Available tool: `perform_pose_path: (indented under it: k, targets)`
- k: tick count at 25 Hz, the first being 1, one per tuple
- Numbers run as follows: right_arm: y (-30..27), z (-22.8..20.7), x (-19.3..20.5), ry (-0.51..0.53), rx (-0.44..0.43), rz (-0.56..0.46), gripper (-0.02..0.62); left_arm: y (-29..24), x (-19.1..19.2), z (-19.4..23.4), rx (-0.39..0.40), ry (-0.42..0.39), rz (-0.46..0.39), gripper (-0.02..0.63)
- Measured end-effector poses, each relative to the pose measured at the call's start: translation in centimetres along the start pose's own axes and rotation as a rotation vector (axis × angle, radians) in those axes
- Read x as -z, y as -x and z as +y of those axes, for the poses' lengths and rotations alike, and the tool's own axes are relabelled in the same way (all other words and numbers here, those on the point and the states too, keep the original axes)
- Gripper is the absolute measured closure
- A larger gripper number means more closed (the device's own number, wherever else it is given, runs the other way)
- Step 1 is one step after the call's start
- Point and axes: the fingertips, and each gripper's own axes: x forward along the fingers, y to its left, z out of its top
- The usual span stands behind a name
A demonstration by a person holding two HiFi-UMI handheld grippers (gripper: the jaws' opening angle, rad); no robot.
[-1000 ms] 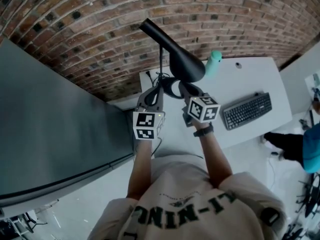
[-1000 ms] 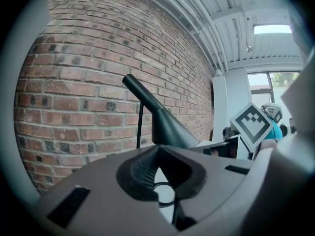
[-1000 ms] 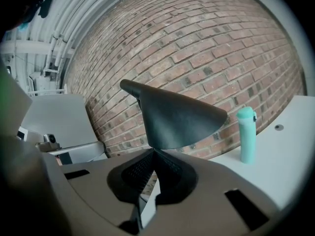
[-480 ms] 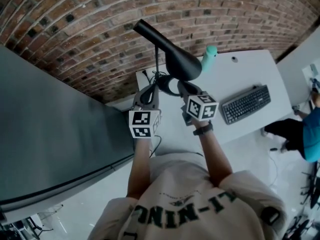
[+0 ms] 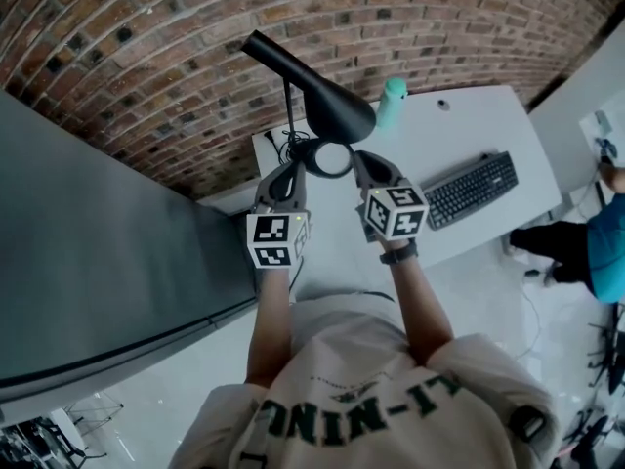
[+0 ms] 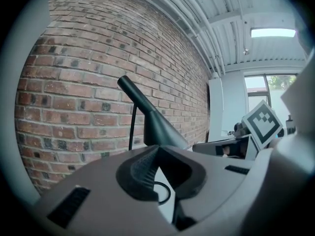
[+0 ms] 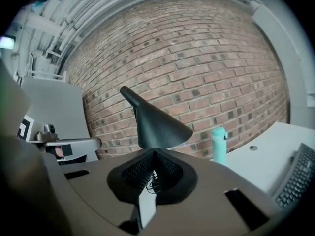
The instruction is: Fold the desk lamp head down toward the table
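A black desk lamp stands at the back of the white table [image 5: 459, 135], against the brick wall. Its cone head [image 5: 317, 96] slants up and back on a thin pole [image 5: 288, 115] above a round base [image 5: 332, 157]. My left gripper [image 5: 290, 169] hangs just left of the base and my right gripper [image 5: 361, 159] just right of it, both below the head and apart from it. In the left gripper view the lamp head [image 6: 156, 124] rises beyond the left gripper [image 6: 156, 149], whose jaws are shut and empty. The right gripper [image 7: 153, 152] is likewise shut under the cone head [image 7: 157, 124].
A teal bottle [image 5: 392, 103] stands right of the lamp, and a black keyboard [image 5: 473, 189] lies further right. A cable bundle [image 5: 290, 145] sits by the lamp base. A large grey panel [image 5: 98, 262] fills the left. A person in blue [image 5: 605, 252] is at the right edge.
The head view has shifted, so the lamp and table sit a little up and left. Both grippers stay shut beside the lamp base. The lamp's pose is unchanged.
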Motion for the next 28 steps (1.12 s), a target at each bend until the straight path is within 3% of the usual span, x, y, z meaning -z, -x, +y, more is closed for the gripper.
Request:
perform_pose_path:
  k: [13,21,28]
  targets:
    - [9.6,-2.1,-4.3,0.183,0.147,-0.200,0.592,2.1,-2.0,-5.0,-0.017,-0.009,-0.077,0.612]
    - [12.5,-2.4,-4.5,0.182,0.145,-0.217,0.592,3.3,-3.8,-8.6,0.026,-0.028,-0.167,0.612]
    - [14.1,-2.8,-4.6,0.168,0.134,-0.217,0.592,3.7,-3.4,-10.6,0.013,-0.044,-0.124,0.612]
